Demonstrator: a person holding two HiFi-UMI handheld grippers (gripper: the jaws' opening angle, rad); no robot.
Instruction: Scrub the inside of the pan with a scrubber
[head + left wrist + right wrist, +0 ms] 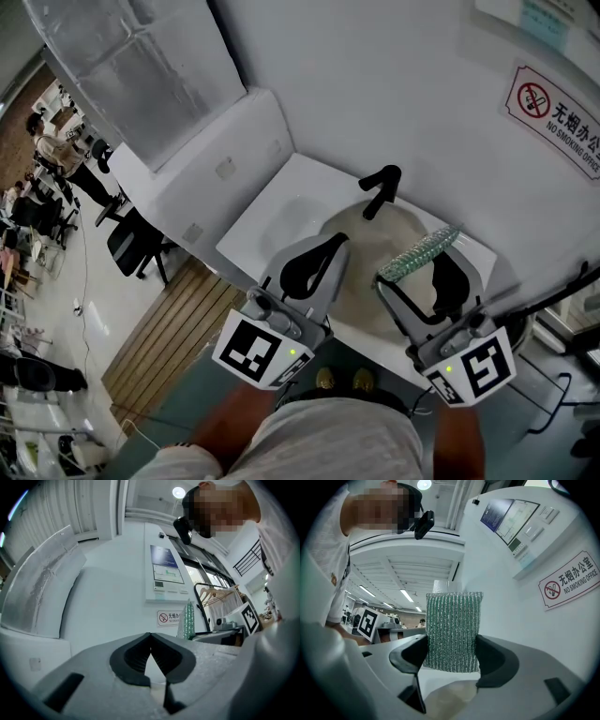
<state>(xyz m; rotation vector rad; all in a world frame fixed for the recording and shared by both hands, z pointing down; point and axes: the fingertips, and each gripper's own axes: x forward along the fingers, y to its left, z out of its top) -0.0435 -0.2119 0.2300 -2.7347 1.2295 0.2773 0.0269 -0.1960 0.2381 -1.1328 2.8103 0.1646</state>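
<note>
A round pan (367, 246) with a pale beige inside and a black handle (379, 190) sits on the white counter (272, 217) in the corner. My right gripper (422, 267) is shut on a green mesh scrubber (419, 251) and hangs over the pan's right part. In the right gripper view the scrubber (453, 632) stands upright between the two pads, with a bit of the pan (449, 700) below it. My left gripper (334, 246) is shut and empty over the pan's left edge. In the left gripper view its jaws (150, 641) meet, and the scrubber (188, 620) shows off to the right.
White walls close the counter in at the back and right, with a no-smoking sign (555, 109) on the right wall. A silver-faced panel (131, 66) leans at the far left. Past the counter's left edge are a black chair (129, 241) and open office floor.
</note>
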